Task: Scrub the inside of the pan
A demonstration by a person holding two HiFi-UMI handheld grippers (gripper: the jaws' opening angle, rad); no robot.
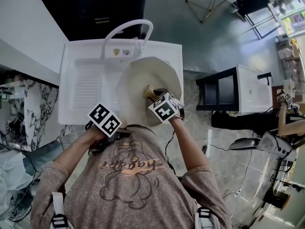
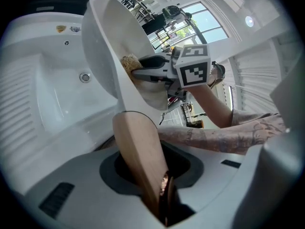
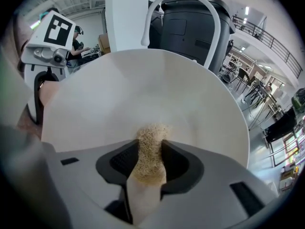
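Tan fibrous sponge (image 3: 150, 149), smooth white pan (image 3: 143, 87)

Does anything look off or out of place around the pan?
Nothing stands out. The pan tilts over the sink only because the left gripper holds its wooden handle while the right gripper holds a scrubber to its inside. No spill or damage shows.

I'm in a big open lab-type hall, not a home kitchen. My sink (image 1: 76, 80) stands free on a grey polished floor (image 1: 209, 42), with a second sink (image 1: 252, 89) near it. Another person (image 1: 288, 123) works beside that. There is a railed gallery (image 3: 267, 37) and tall windows (image 2: 209, 23).
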